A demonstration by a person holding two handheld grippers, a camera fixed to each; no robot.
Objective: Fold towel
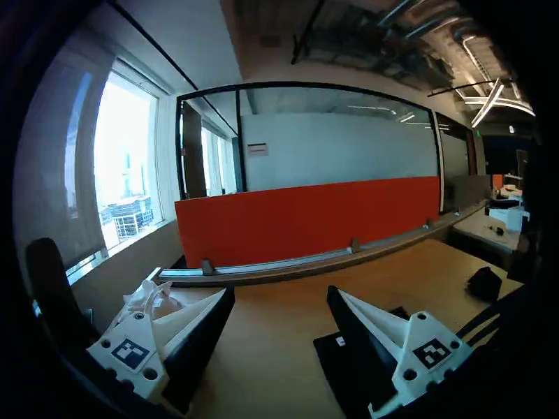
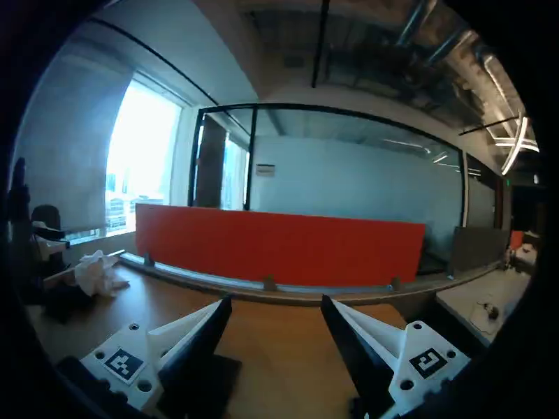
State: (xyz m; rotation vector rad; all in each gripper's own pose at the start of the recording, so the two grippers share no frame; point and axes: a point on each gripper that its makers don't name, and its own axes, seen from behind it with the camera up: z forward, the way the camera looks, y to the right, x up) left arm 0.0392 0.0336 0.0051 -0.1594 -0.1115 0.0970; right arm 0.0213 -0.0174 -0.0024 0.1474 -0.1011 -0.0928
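Office desk (image 1: 279,363) of pale wood, backed by a red divider (image 1: 307,216) and a glass partition, with a window at upper left. Towel (image 1: 150,297), white and crumpled, lies at lower left of the left gripper view, partly hidden behind a finger; the right gripper view shows it at mid-left. Black mat (image 1: 335,353) is cut off beneath the right-hand finger. Small dark object (image 1: 483,283) at right cannot be identified. Left gripper (image 1: 279,292) and right gripper (image 2: 276,300) point level over the desk, jaws apart, holding nothing.
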